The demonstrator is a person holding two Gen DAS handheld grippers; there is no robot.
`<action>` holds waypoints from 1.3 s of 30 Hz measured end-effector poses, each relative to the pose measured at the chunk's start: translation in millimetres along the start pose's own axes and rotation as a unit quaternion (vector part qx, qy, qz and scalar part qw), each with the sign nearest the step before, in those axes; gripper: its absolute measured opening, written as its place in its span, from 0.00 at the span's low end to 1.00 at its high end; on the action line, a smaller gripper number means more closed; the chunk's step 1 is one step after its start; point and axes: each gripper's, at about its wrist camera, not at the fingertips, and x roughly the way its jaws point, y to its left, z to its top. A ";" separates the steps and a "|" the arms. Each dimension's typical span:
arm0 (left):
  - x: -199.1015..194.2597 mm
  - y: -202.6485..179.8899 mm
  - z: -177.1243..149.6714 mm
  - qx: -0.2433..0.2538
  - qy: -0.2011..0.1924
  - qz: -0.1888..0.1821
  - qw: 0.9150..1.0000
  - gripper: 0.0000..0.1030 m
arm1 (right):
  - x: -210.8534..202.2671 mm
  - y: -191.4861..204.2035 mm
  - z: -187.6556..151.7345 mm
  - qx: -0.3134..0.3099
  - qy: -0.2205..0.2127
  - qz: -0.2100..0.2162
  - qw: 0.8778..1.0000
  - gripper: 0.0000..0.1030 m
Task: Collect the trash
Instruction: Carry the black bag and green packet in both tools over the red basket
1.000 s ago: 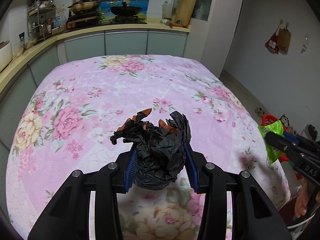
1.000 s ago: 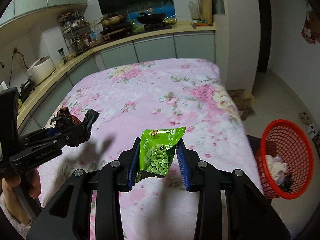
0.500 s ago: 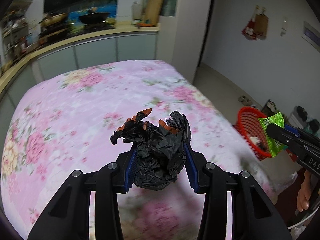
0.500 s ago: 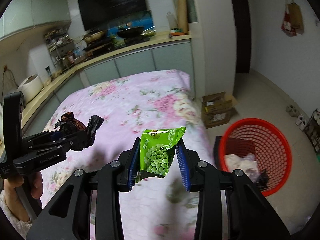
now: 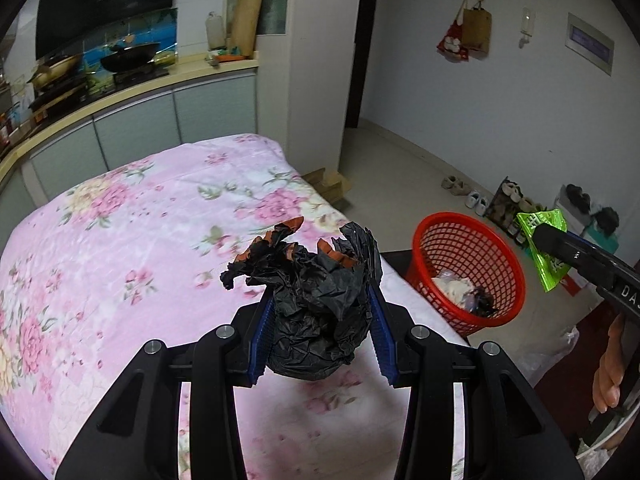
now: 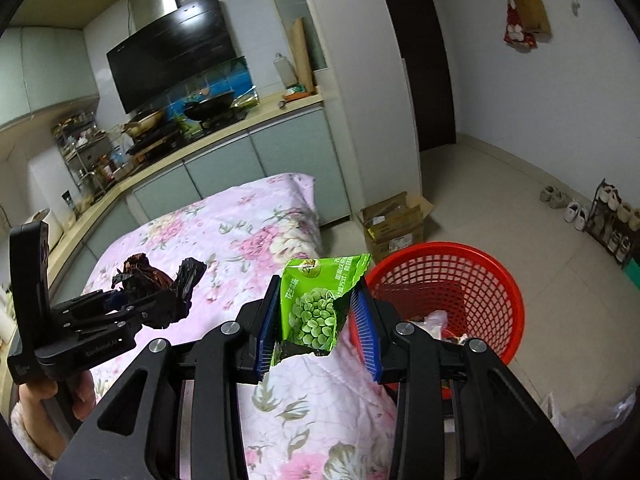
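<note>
My left gripper [image 5: 320,320] is shut on a crumpled black and orange wrapper [image 5: 316,300], held above the right part of the flowered table. It also shows at the left of the right wrist view [image 6: 160,292]. My right gripper [image 6: 316,320] is shut on a green pea snack bag [image 6: 320,304], held near the table's right edge, just left of the red mesh basket [image 6: 480,276]. The bag also shows in the left wrist view [image 5: 544,252], beyond the basket [image 5: 440,240], which stands on the floor and holds some trash.
The table has a pink flowered cloth [image 5: 120,240]. A kitchen counter with pans [image 5: 132,80] runs behind it. A cardboard box [image 6: 396,224] and shoes on a rack [image 6: 612,220] stand on the floor. A white plastic bag [image 6: 580,420] lies at lower right.
Both grippers have swung to the right with their loads, from over the table toward its right edge. The red basket has come closer and larger in both views.
</note>
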 end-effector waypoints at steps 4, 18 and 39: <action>2.3 -10.5 3.2 0.005 0.000 -0.007 1.000 0.40 | -2.5 -8.2 2.1 0.009 -0.004 -0.006 1.000 0.34; 19.9 -47.6 19.0 0.022 0.012 -0.045 0.999 0.40 | -5.6 -41.0 8.7 0.053 -0.004 -0.042 0.998 0.34; 74.7 -117.9 37.0 0.059 0.053 -0.104 0.991 0.40 | 7.6 -88.8 9.2 0.108 0.013 -0.092 0.990 0.34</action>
